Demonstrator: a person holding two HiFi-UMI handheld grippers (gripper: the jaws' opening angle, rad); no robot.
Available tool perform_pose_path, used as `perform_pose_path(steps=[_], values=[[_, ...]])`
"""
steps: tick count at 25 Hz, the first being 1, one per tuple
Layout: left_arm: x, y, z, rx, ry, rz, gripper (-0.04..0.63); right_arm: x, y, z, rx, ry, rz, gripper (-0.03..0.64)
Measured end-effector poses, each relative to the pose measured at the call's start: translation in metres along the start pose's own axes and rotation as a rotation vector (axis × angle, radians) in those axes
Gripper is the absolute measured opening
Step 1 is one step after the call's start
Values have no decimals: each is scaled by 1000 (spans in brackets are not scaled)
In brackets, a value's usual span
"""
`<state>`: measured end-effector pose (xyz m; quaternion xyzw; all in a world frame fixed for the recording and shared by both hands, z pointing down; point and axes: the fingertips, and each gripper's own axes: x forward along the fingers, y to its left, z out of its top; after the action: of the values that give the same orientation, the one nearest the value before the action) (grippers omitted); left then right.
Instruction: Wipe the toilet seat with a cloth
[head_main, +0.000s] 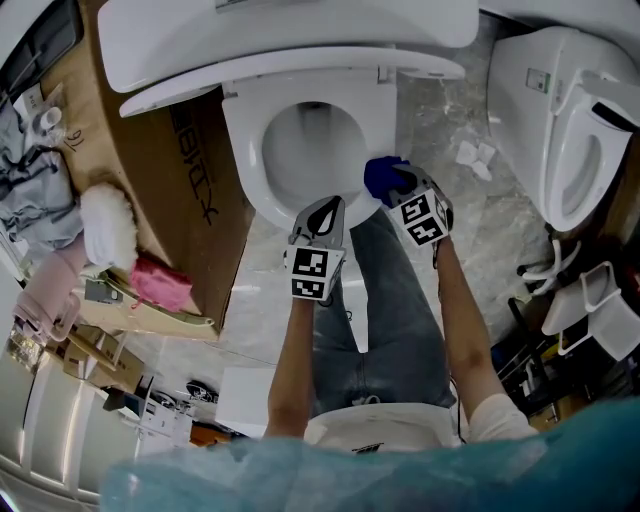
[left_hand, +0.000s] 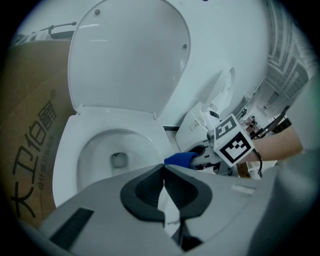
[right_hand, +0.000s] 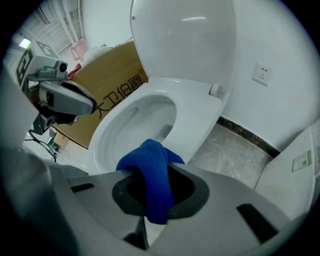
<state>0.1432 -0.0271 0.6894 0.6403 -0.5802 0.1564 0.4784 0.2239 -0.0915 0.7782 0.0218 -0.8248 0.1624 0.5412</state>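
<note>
Blue cloth (right_hand: 150, 165) pinched in right gripper (head_main: 398, 192) by toilet seat (head_main: 245, 175) — left gripper (left_hand: 163, 172) closed, empty — cardboard box (head_main: 160, 180) alongside.

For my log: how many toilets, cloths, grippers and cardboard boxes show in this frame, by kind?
Toilets: 2, near toilet and second toilet on the right
Cloths: 1, blue cloth
Grippers: 2, left gripper and right gripper
Cardboard boxes: 1, cardboard box
Total: 6
</note>
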Motion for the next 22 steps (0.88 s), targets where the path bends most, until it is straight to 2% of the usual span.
perform_pose_path(steps=[7,13,17,22], values=[[-2,-2,14,21,-20,1,11,1,-27,29,-15,-41,-75,29],[-13,0,32,72,-64,-20,11,-7,-48,48,56,-110,-208,29],[-34,-3,52,117,-114,-40,11,-33,-38,61,82,-170,-250,29],[-76,-8,76,176,-166,-64,11,-89,-3,87,114,-289,-292,29]])
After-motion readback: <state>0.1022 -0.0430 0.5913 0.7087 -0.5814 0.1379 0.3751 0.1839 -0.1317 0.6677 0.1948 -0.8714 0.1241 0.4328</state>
